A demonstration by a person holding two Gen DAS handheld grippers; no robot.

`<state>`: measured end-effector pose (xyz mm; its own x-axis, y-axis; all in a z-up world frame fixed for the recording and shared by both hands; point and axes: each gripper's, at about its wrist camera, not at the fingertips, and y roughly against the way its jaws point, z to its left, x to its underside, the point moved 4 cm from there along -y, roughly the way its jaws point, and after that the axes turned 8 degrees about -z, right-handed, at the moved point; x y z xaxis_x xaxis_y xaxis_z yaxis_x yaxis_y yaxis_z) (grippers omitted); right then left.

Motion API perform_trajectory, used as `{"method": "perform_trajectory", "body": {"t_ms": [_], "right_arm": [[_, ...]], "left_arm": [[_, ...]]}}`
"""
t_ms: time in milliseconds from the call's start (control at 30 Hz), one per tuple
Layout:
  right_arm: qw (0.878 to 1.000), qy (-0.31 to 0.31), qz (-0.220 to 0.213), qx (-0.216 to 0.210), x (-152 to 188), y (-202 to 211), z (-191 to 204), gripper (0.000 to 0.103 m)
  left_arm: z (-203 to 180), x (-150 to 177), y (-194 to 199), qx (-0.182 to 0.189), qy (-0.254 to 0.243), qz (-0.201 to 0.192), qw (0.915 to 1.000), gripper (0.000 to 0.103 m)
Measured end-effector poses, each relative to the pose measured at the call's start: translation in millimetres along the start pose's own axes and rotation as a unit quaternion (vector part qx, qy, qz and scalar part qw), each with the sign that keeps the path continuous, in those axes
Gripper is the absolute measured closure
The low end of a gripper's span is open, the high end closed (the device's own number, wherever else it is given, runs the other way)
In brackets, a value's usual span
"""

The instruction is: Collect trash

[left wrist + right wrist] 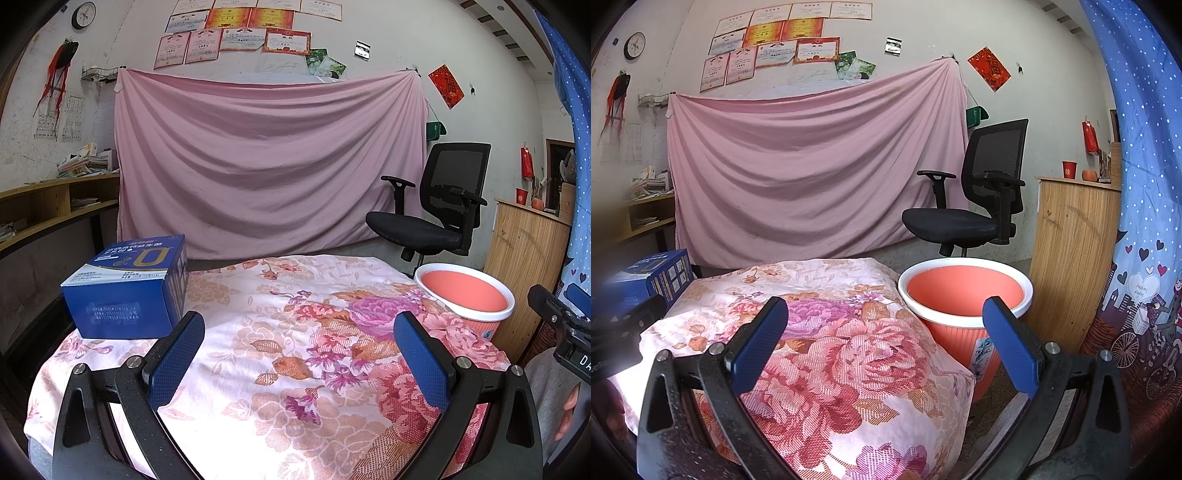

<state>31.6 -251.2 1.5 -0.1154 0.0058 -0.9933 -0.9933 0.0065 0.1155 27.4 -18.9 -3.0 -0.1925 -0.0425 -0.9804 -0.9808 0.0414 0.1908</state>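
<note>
On the far left corner of the table [280, 354], which is draped in a floral cloth [295, 332], stands a blue box [125, 291], its near end face turned toward the left wrist camera. The left hand-held gripper [299, 354] hangs over the near part of the cloth with its blue pads [177, 362] spread wide apart and nothing between them. The box lies ahead of it and to the left; the tip of the left pad overlaps the box's near lower corner in this view, though whether they touch cannot be told. Nothing else lies on the cloth between the fingers.

Just past the table's right edge stands an orange bin [467, 291] with a white rim, its mouth open upward. In the right wrist view the right hand-held gripper [886, 341] also has its jaws wide apart and empty, held over the table's right corner, with the bin [964, 291] ahead and slightly right, partly behind the right finger. The box [650, 280] shows at the far left of that view, well away from this gripper.

Behind the table a pink sheet [266, 166] hangs on the wall, and a black office chair [439, 206] stands beyond the bin. A wooden cabinet [1071, 251] sits to the right of the bin.
</note>
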Motion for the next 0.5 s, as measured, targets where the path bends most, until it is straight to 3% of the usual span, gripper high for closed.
{"method": "perform_trajectory", "body": {"t_ms": [500], "right_arm": [[1.0, 0.0, 0.002, -0.002, 0.1, -1.2, -3.0, 0.0]], "left_arm": [[-0.1, -2.1, 0.7, 0.002, 0.001, 0.001, 1.0, 0.003]]}}
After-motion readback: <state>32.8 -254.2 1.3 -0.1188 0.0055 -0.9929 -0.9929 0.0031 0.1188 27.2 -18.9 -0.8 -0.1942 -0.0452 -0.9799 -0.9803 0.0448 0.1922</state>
